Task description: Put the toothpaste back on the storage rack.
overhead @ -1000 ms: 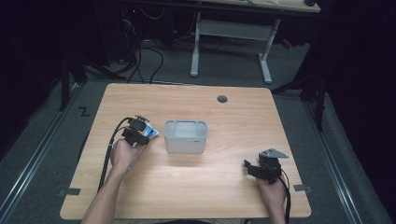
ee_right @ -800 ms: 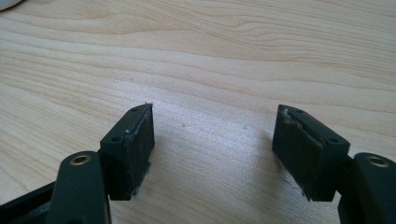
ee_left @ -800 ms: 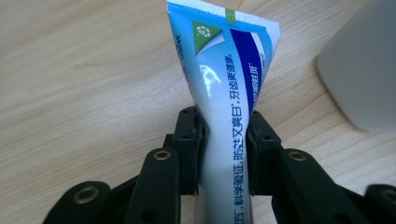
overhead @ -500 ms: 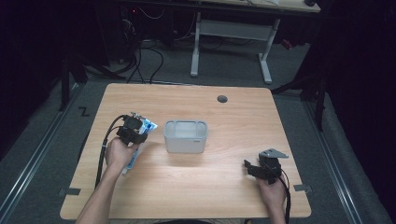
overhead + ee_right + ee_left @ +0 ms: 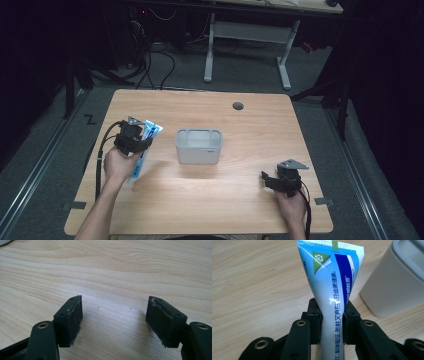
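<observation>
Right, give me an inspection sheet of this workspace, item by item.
Surface: wooden table, bare apart from a round hole near the far edge.
Job's things: toothpaste tube, clamped and lifted; grey bin at the table's middle.
Clutter: nothing seen.
Grippers: left gripper shut on the tube, its jaws have just closed; right gripper open, low over the table with nothing between the jaws.
Cables: black cable loops from the left gripper; more cables on the floor beyond.
Surroundings: dark room, white desk legs behind.
</observation>
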Available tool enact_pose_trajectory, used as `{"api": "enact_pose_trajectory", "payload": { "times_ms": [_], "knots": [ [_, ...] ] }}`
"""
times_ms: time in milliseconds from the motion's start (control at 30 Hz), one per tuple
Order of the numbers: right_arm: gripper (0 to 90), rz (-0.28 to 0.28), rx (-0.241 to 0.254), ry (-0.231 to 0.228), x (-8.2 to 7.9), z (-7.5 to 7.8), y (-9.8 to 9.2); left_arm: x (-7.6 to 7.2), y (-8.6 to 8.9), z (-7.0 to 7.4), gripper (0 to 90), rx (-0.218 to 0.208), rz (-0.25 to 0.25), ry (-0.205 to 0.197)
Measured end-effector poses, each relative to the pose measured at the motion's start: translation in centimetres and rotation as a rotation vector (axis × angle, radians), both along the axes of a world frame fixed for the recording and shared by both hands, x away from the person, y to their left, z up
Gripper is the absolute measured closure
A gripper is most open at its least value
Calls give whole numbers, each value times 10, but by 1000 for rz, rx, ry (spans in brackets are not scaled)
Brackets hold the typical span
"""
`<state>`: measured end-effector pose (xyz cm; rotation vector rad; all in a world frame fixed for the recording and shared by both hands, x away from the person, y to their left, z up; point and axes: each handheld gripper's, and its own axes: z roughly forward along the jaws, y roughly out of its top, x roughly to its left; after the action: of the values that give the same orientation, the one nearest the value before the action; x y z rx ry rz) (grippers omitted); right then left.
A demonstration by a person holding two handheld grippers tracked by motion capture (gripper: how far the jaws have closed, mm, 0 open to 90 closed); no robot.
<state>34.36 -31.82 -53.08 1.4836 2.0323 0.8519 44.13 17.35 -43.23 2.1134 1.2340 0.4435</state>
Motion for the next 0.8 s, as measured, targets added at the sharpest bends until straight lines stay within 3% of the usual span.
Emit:
{"api": "enact_pose_trajectory", "payload": {
  "times_ms": [167, 800],
  "knots": [
    [297, -2, 2, 1, 0, 0, 0, -6, 3, 7, 731, -20, 8, -47],
    [297, 0, 1, 0, 0, 0, 0, -15, 13, 26, 732, -126, 19, -93]
  ]
}}
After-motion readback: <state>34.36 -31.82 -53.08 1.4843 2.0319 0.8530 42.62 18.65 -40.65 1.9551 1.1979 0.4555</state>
